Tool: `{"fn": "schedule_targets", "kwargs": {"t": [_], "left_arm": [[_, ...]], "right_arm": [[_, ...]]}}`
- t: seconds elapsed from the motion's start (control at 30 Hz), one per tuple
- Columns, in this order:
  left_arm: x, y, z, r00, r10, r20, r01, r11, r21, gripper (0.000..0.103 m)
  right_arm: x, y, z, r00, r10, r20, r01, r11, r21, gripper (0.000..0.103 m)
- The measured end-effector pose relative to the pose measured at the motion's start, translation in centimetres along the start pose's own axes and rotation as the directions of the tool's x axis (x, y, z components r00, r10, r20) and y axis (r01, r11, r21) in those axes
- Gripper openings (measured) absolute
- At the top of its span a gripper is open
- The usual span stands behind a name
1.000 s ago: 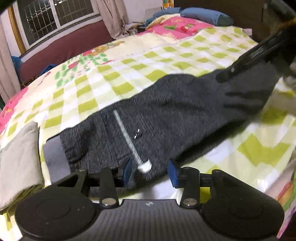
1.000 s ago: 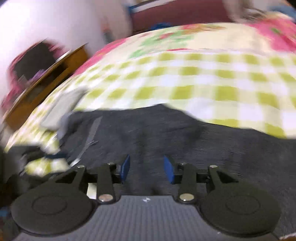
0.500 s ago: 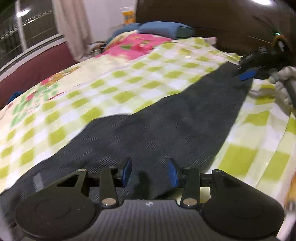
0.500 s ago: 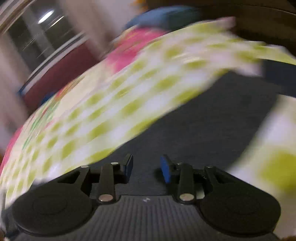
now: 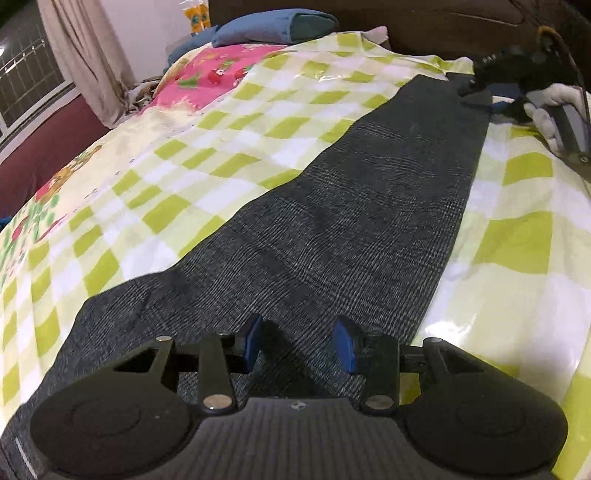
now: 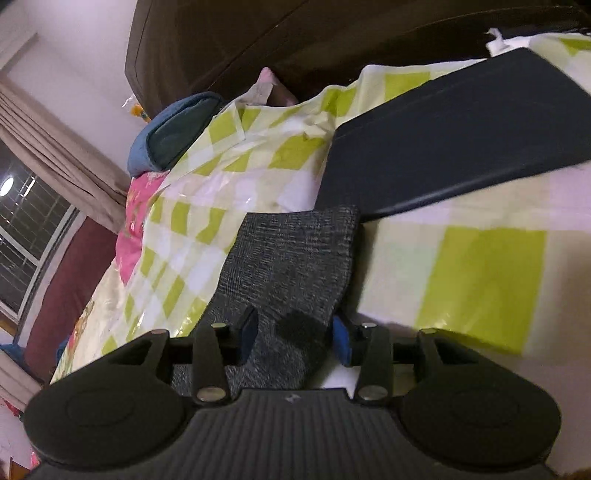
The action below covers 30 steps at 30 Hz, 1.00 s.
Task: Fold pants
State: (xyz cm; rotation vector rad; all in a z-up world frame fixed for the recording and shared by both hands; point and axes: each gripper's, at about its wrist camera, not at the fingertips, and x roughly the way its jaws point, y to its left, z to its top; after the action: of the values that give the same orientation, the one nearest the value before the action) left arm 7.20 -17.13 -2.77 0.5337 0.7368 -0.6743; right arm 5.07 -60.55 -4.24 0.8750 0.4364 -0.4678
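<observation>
Dark grey pants [image 5: 347,221] lie stretched flat along the green-checked bed cover, folded lengthwise into one long strip. My left gripper [image 5: 297,343] is open, low over the pants near their upper end. My right gripper [image 6: 293,336] is open at the far leg end, with the hem [image 6: 295,251] lying between and ahead of its blue pads. In the left wrist view the right gripper [image 5: 491,92] shows at the far hem, held by a white-gloved hand.
A dark navy flat folded item [image 6: 450,140] lies just beyond the hem. A blue pillow [image 5: 273,27] and a dark headboard [image 6: 295,40] stand at the bed's head. A pink floral sheet [image 5: 207,77], curtain and window are to the left.
The left gripper has swung from the waistband and pocket area to look down the leg. The right gripper has travelled along the pants to the leg hem. Both stay open.
</observation>
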Motion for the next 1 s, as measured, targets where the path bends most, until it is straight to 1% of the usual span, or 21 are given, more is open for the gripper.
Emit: {"fn": "schedule_targets", "kwargs": {"t": [0.03,0.1,0.17,0.23,0.27,0.3,0.33,0.37,0.4,0.43,0.5,0.53,0.57,0.63,0.67,0.7,0.77,0.83,0.87,0.9,1.0], "left_arm": [[0.1,-0.1,0.1,1.0,-0.001,0.0,0.001,1.0,0.002,0.056],[0.5,-0.5,0.6,1.0,-0.004,0.001,0.004,1.0,0.008,0.056],[0.8,-0.8,1.0,1.0,-0.004,0.001,0.004,1.0,0.014,0.056],[1.1,-1.0,1.4,1.0,-0.006,0.001,0.006,1.0,0.019,0.056],[1.2,-1.1,1.5,1.0,-0.006,0.001,0.006,1.0,0.021,0.056],[1.2,-1.1,1.6,1.0,-0.007,0.0,0.007,1.0,0.022,0.056],[1.2,-1.1,1.7,1.0,-0.007,0.0,0.007,1.0,0.022,0.056],[1.2,-1.1,1.8,1.0,-0.007,0.001,0.007,1.0,0.022,0.056],[1.2,-1.1,1.8,1.0,-0.008,0.002,0.008,1.0,0.022,0.056],[1.1,-1.1,1.8,1.0,-0.01,0.005,0.01,1.0,0.022,0.056],[1.2,-1.3,1.7,1.0,-0.014,0.004,0.014,1.0,0.026,0.056],[1.4,-1.4,1.7,1.0,-0.011,0.003,0.011,1.0,0.028,0.056],[1.6,-1.5,1.7,1.0,-0.007,0.003,0.007,0.999,0.031,0.056],[1.6,-1.6,1.9,1.0,-0.003,0.007,0.002,0.999,0.035,0.056],[1.6,-1.6,2.0,1.0,-0.003,0.005,0.003,1.0,0.031,0.056],[1.6,-1.6,2.0,1.0,-0.005,0.004,0.005,1.0,0.025,0.056],[1.7,-1.4,2.0,1.0,-0.01,0.002,0.01,1.0,0.023,0.057],[1.9,-1.4,2.1,1.0,-0.009,0.001,0.009,1.0,0.026,0.058],[1.9,-1.4,2.1,1.0,-0.009,0.002,0.009,1.0,0.026,0.058],[1.8,-1.4,2.2,1.0,-0.008,0.004,0.007,1.0,0.022,0.058],[1.0,-1.4,2.3,0.999,-0.015,0.051,0.015,1.0,0.003,0.058]], "right_arm": [[0.3,0.0,0.1,1.0,0.015,0.002,-0.015,1.0,-0.002,0.05],[0.6,-0.1,0.4,0.999,0.046,-0.006,-0.046,0.999,-0.003,0.058],[1.3,0.1,0.5,0.998,0.068,-0.017,-0.068,0.998,-0.011,0.06],[1.7,0.7,0.4,0.998,0.057,-0.023,-0.058,0.997,-0.056,0.06],[1.7,1.0,0.3,0.999,0.042,-0.022,-0.043,0.996,-0.073,0.054],[1.8,1.1,0.4,0.999,0.031,-0.025,-0.033,0.997,-0.074,0.039],[1.8,0.8,0.6,0.999,0.029,-0.034,-0.031,0.998,-0.049,0.029],[1.8,0.1,0.9,0.998,0.03,-0.047,-0.029,0.999,0.014,0.009],[1.5,-0.6,1.2,0.998,0.049,-0.048,-0.045,0.996,0.082,0.007],[0.9,-1.0,1.3,0.995,0.1,-0.031,-0.095,0.986,0.136,0.007],[-0.8,-0.5,1.5,0.986,0.166,0.024,-0.168,0.981,0.099,0.007],[-1.2,-0.1,1.3,0.982,0.183,0.046,-0.186,0.98,0.071,0.007],[-0.9,0.1,1.3,0.98,0.193,0.043,-0.195,0.978,0.073,0.01],[1.5,0.1,1.3,0.981,0.189,-0.043,-0.184,0.977,0.106,0.016],[2.6,0.0,1.2,0.981,0.178,-0.077,-0.168,0.978,0.122,0.027],[3.6,0.0,0.9,0.982,0.162,-0.1,-0.148,0.98,0.135,0.036],[4.6,0.5,0.7,0.981,0.162,-0.104,-0.15,0.982,0.112,0.038],[5.0,0.9,0.8,0.981,0.164,-0.108,-0.154,0.984,0.094,0.036],[5.0,1.1,0.9,0.982,0.151,-0.115,-0.141,0.986,0.089,0.024],[4.7,1.1,1.1,0.983,0.137,-0.12,-0.126,0.988,0.094,0.006],[1.8,1.1,1.4,0.976,0.21,-0.051,-0.203,0.972,0.122,0.005]]}}
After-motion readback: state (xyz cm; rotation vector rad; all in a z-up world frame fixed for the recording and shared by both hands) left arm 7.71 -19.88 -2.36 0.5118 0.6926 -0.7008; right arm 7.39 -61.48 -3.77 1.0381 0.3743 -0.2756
